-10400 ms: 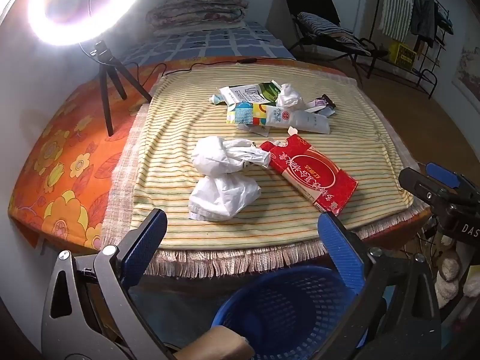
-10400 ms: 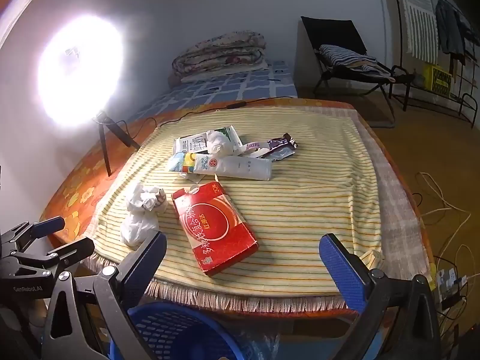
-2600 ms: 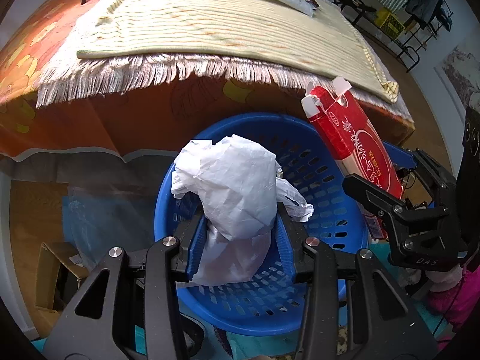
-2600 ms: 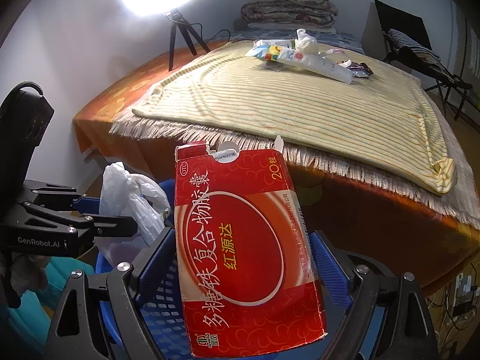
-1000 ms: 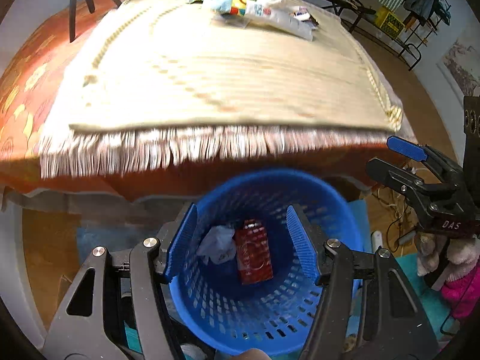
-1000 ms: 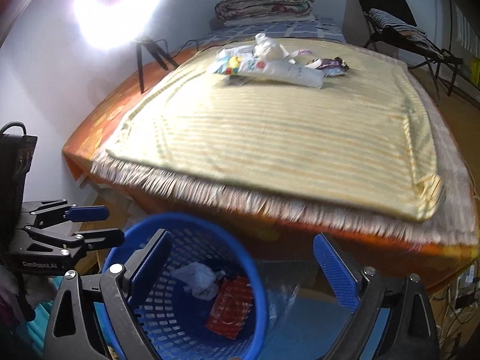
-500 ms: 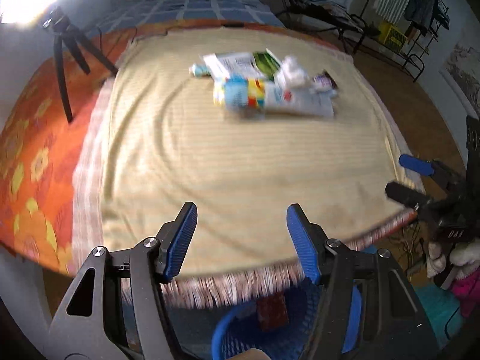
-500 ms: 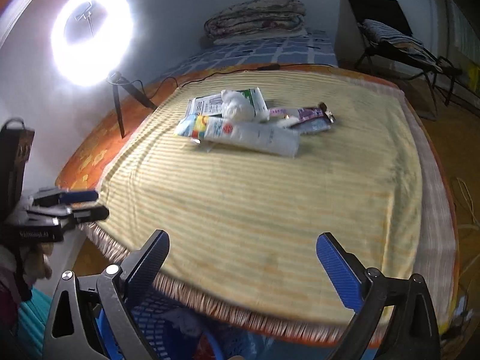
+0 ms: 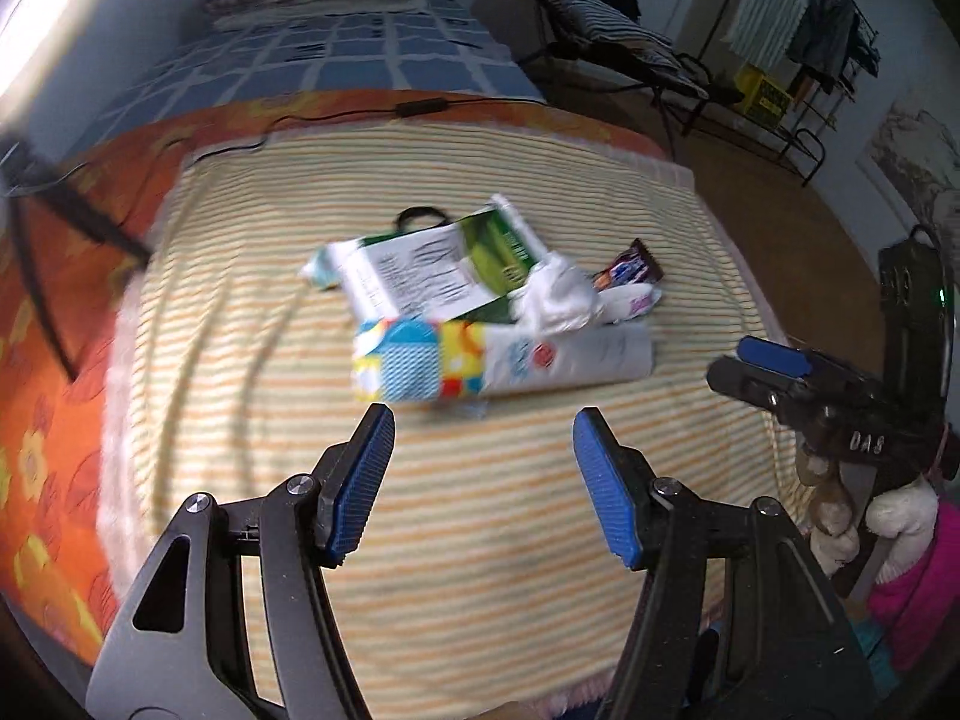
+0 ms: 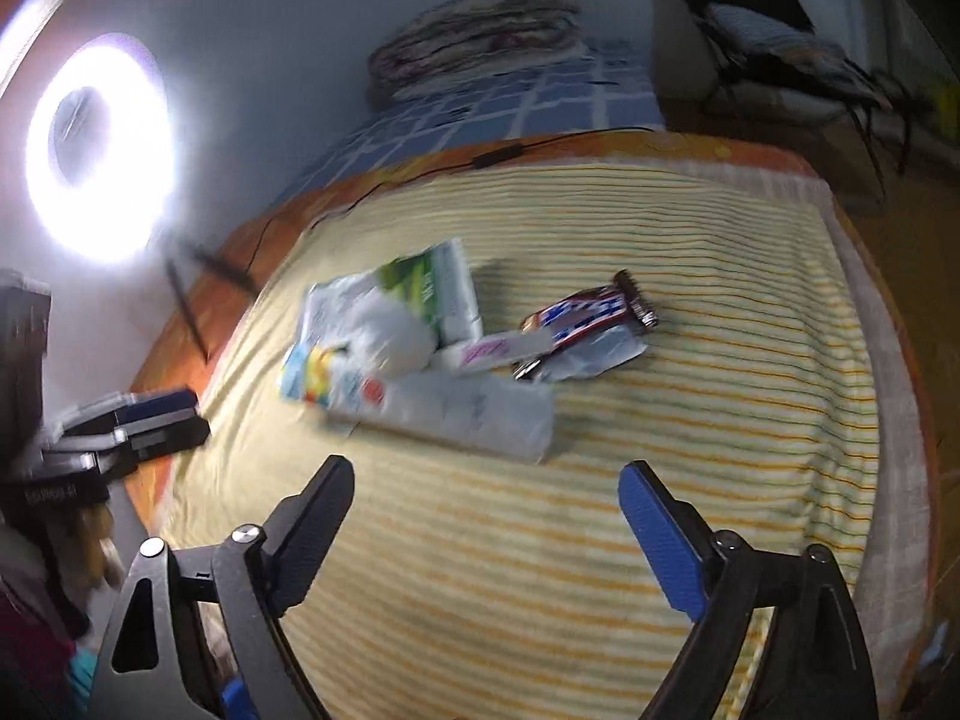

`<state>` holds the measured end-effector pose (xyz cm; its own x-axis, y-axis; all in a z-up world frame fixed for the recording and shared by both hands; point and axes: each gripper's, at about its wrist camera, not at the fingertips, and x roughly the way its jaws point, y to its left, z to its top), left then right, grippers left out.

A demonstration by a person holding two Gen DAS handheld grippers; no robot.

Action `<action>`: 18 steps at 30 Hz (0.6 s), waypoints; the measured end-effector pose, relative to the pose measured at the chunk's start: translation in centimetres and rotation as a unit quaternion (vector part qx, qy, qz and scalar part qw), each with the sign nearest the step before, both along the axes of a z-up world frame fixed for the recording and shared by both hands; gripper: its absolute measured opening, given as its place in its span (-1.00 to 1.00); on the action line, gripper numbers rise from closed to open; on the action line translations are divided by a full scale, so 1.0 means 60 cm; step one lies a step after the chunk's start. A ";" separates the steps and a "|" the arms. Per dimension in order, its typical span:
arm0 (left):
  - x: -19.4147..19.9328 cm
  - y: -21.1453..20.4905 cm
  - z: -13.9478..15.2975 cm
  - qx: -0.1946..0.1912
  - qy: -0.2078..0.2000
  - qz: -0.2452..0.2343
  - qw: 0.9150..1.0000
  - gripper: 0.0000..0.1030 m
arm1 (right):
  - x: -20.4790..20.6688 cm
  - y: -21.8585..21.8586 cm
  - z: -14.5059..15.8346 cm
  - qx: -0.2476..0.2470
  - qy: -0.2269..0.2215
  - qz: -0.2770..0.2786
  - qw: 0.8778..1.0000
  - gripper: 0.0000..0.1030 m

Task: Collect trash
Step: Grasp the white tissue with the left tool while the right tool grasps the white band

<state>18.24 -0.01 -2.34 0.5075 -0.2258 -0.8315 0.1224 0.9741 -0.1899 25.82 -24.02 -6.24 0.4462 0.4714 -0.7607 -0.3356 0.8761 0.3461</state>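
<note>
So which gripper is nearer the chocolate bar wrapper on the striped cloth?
Right. The chocolate bar wrapper lies at the pile's right end, ahead of the empty right gripper, whose jaws are closing. The left gripper, open and empty, faces the colourful tube instead.

- The room is dim, and the corners of both pictures go dark.
- A round ring light glows very bright white by the wall and makes glare around it.
- The trash pile looks smeared and fuzzy.
- The striped cloth looks bent and curved near the edges.
- Small dark shadows sit beside the trash.
</note>
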 end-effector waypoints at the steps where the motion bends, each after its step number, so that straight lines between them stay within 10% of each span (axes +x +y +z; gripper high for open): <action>1: 0.010 -0.010 -0.003 0.001 0.001 -0.005 1.000 0.24 | 0.011 -0.005 -0.002 0.013 0.008 -0.010 1.000 0.70; 7: 0.057 -0.043 -0.013 -0.008 0.003 -0.012 1.000 0.24 | 0.062 -0.028 -0.023 0.124 0.081 -0.050 0.988 0.45; 18: 0.102 -0.088 -0.034 0.009 -0.004 -0.018 1.000 0.16 | 0.110 -0.024 -0.068 0.160 0.133 -0.098 0.973 0.19</action>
